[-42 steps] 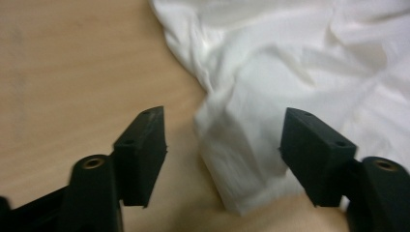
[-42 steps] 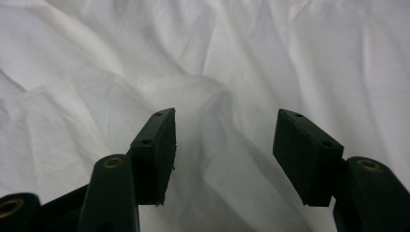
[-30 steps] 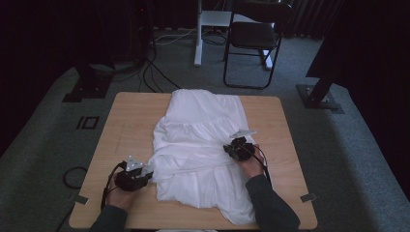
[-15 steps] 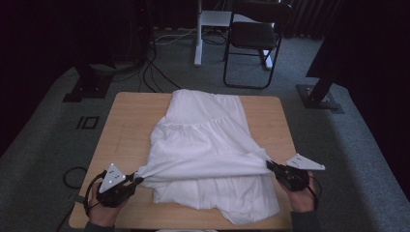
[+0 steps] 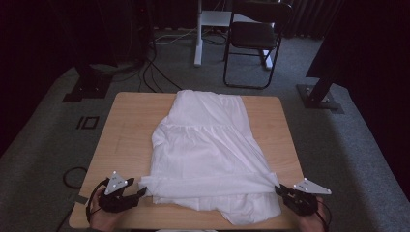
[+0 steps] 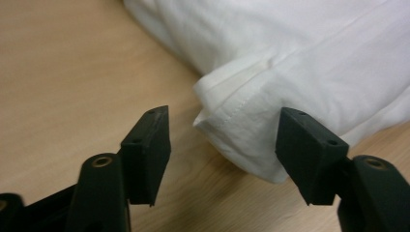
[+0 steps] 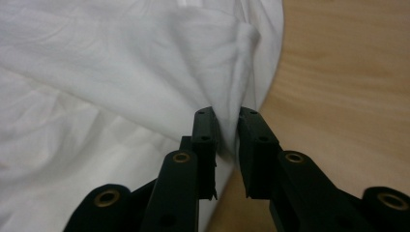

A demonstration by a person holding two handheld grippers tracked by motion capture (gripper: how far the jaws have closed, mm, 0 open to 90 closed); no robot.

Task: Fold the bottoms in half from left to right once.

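Each hand-held unit is a matte black plastic two-jaw gripper — the left gripper (image 5: pixel 141 191) and the right gripper (image 5: pixel 279 190) match. Each carries a grey three-cornered plate with white dots and trails a thin black cable. The jaws are flat, blocky black pads with small recessed holes, mounted on black link arms fixed by brass-coloured rivets.

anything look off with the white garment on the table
Slightly. The garment lies askew, its near right corner bunched and reaching the table edge. The folded band across the front is rumpled; the left tool is open around its corner, the right tool has fabric between its jaws.
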